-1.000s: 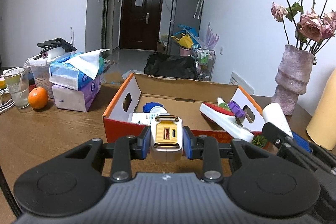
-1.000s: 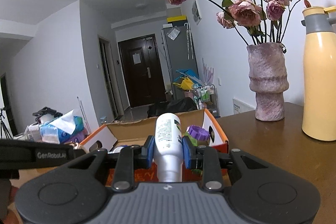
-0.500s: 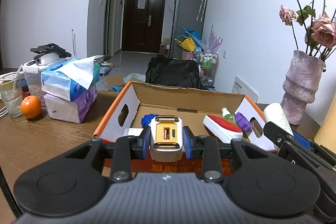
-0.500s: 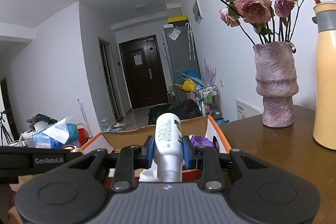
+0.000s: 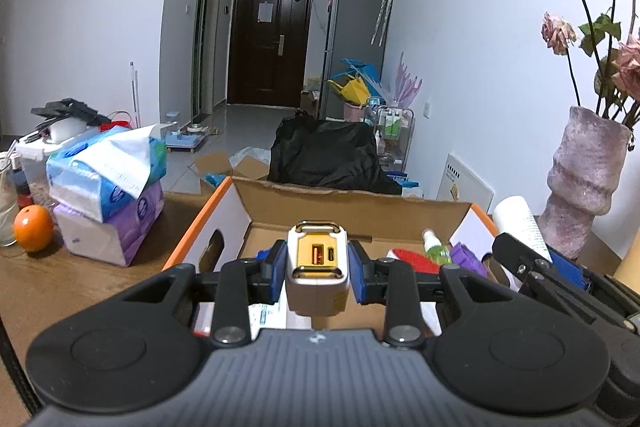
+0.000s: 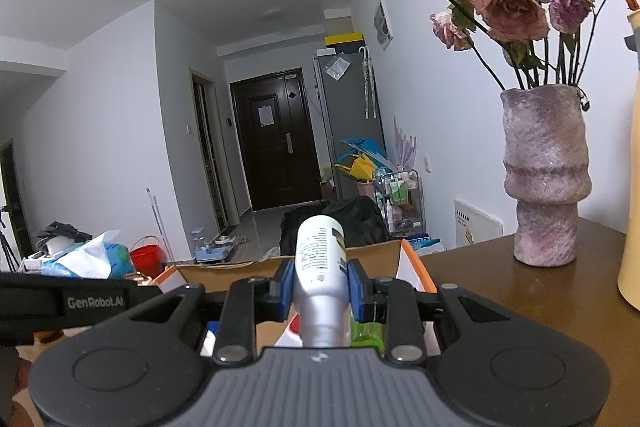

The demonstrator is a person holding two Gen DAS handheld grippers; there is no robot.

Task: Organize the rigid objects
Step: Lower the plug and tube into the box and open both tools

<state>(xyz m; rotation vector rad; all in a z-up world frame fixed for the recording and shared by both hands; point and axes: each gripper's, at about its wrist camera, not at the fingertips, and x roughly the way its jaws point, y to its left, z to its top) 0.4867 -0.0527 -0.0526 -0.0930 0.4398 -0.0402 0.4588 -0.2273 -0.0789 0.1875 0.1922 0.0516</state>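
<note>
The left gripper (image 5: pixel 317 269) clamps a white-and-orange charger (image 5: pixel 318 267), its port face pointing forward, above the near wall of the open cardboard box (image 5: pixel 224 211). The right gripper (image 6: pixel 320 285) squeezes a white bottle (image 6: pixel 320 259), long axis pointing forward and up, its cap end hidden. The box contents below are mostly hidden.
</note>
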